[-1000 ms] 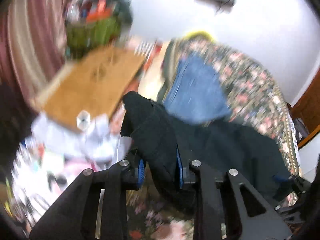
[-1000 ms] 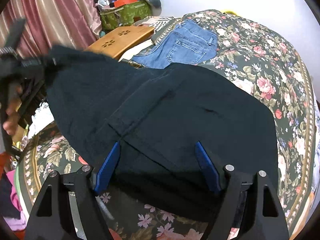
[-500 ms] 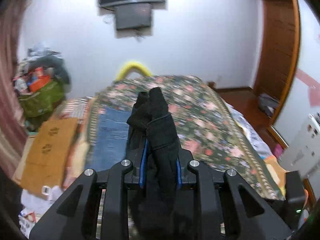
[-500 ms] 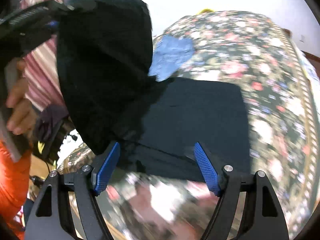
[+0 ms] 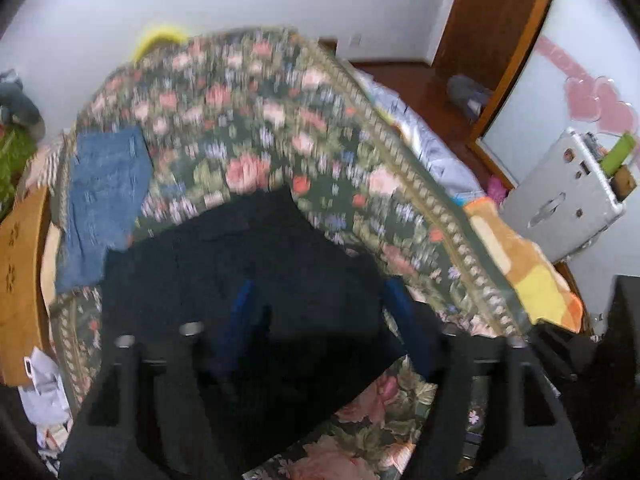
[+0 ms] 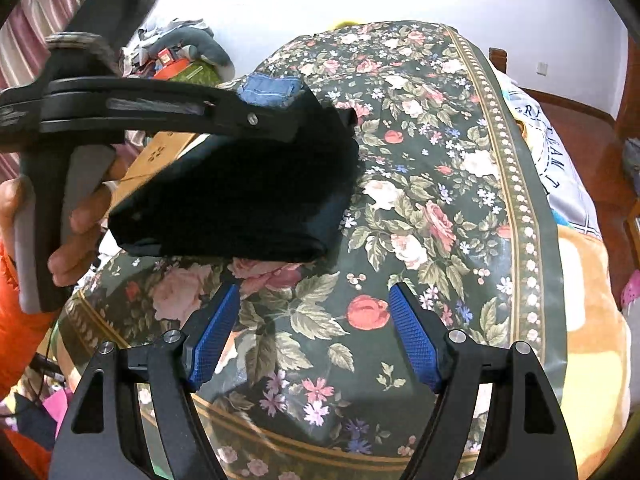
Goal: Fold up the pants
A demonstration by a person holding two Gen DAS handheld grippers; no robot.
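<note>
The black pants point(image 6: 248, 196) lie folded into a thick rectangle on the floral bedspread point(image 6: 432, 184). In the left wrist view they fill the lower middle point(image 5: 256, 272). My left gripper point(image 5: 320, 312) is open just above the pants, with its blue pads spread over the cloth. In the right wrist view it reaches in from the left over the pants' far edge point(image 6: 256, 116). My right gripper point(image 6: 316, 328) is open and empty, just in front of the near folded edge.
Folded blue jeans point(image 5: 104, 184) lie on the bed beyond the black pants. A wooden lap table point(image 5: 20, 272) stands at the bed's left side. An orange blanket point(image 5: 520, 264) hangs at the right edge. A grey case point(image 5: 560, 204) stands by the wall.
My left gripper carried the pants' end over and down onto the rest, then opened and let go. My right gripper drew back off the cloth toward the near edge.
</note>
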